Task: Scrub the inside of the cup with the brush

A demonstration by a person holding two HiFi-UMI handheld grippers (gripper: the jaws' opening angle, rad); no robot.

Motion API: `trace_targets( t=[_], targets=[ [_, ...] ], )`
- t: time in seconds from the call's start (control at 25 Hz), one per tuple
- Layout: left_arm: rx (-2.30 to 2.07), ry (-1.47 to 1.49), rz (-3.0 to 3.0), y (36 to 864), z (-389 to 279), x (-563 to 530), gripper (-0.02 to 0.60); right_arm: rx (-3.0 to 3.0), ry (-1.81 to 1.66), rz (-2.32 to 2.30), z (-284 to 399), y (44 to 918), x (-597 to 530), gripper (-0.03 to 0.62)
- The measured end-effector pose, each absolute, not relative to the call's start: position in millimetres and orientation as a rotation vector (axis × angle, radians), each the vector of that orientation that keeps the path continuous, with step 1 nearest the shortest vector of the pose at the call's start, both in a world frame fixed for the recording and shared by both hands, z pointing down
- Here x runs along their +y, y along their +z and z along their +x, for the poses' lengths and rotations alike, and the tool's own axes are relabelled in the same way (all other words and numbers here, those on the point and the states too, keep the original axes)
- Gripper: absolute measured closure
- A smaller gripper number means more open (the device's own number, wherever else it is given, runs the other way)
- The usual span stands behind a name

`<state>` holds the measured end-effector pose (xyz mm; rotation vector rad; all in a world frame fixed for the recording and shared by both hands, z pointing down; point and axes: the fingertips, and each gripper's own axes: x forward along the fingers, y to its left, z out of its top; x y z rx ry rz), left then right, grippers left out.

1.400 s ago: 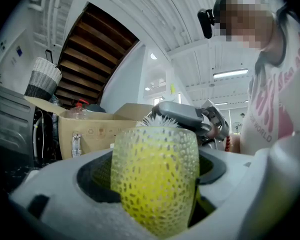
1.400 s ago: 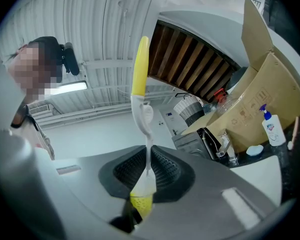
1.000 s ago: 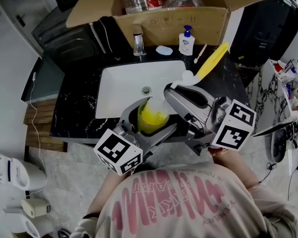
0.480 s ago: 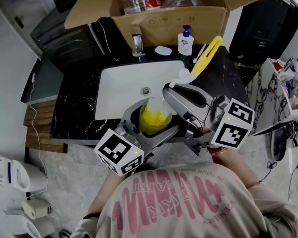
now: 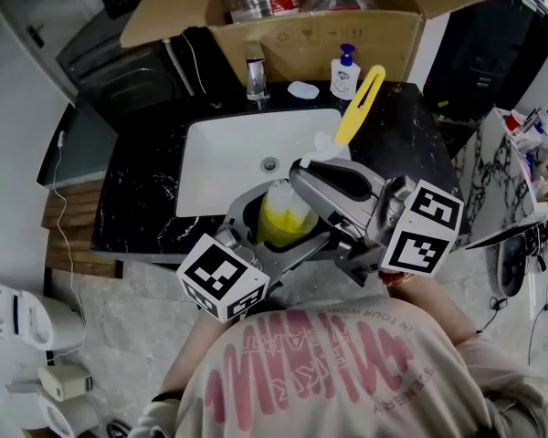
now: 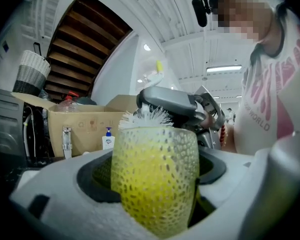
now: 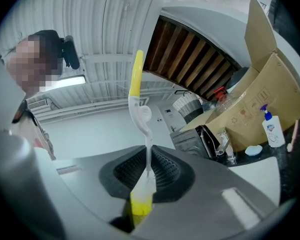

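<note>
Over sink (image 5: 217, 158), cup (image 5: 282, 217) between left jaws.

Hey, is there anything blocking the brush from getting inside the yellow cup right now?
Nothing visible does. The left claw grips the cup with its mouth open, and the brush in the right claw has its bristles at the rim.

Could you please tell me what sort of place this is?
Probably a washbasin corner, kitchen or washroom: a white sink set in a black stone counter, with a tap and a pump soap bottle behind it.
</note>
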<state>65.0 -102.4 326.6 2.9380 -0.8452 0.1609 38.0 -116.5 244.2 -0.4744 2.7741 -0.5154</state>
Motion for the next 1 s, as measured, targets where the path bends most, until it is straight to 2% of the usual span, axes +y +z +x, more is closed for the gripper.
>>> trace_targets(
  t=[0.36, 1.0],
  targets=[
    [-0.808, 0.334, 2.923, 345, 53, -100, 0.184, 2.886, -0.436, -0.460, 12, 250, -107, 0.551],
    [-0.860, 0.263, 2.831, 340, -26, -143, 0.183, 2.975, -0.260, -0.456, -63, 244, -118, 0.541]
  ],
)
